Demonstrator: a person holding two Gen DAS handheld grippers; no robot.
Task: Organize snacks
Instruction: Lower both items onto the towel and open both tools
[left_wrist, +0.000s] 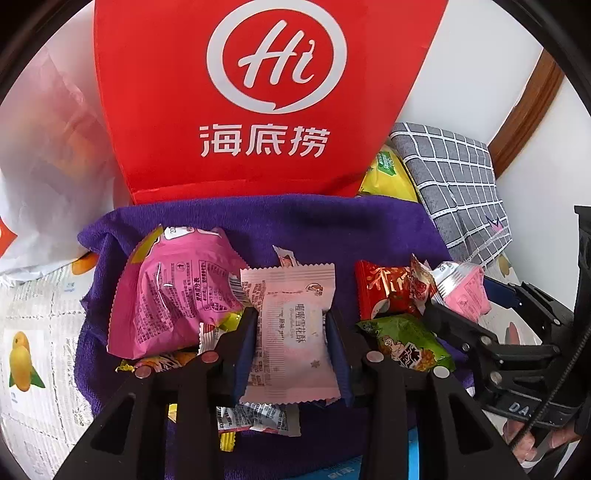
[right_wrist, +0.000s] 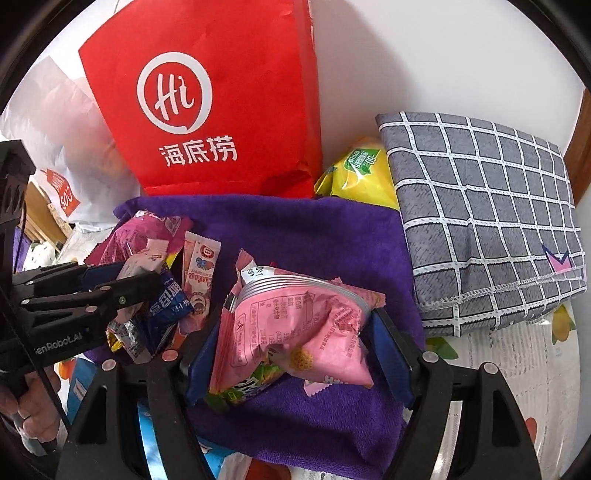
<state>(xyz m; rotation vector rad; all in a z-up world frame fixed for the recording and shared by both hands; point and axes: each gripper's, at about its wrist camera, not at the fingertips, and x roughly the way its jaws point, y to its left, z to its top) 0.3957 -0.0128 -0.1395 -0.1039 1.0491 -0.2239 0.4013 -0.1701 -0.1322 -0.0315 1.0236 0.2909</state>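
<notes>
Snack packets lie on a purple towel (left_wrist: 332, 229). My left gripper (left_wrist: 291, 332) is shut on a pale pink nougat packet (left_wrist: 291, 321), held above the pile. A large pink bag (left_wrist: 173, 291) lies to its left, a red packet (left_wrist: 384, 291) and a green packet (left_wrist: 406, 343) to its right. My right gripper (right_wrist: 295, 332) is shut on a pink snack bag (right_wrist: 295, 325), seen also in the left wrist view (left_wrist: 465, 291). A green packet (right_wrist: 251, 384) lies under it. The left gripper (right_wrist: 122, 284) shows at the left in the right wrist view.
A red paper bag (left_wrist: 258, 103) stands behind the towel (right_wrist: 314, 236). A yellow-green packet (right_wrist: 362, 173) and a folded grey checked cloth (right_wrist: 487, 214) lie at the right. A white plastic bag (left_wrist: 48, 166) sits at the left. A fruit-print cloth (left_wrist: 33, 332) covers the table.
</notes>
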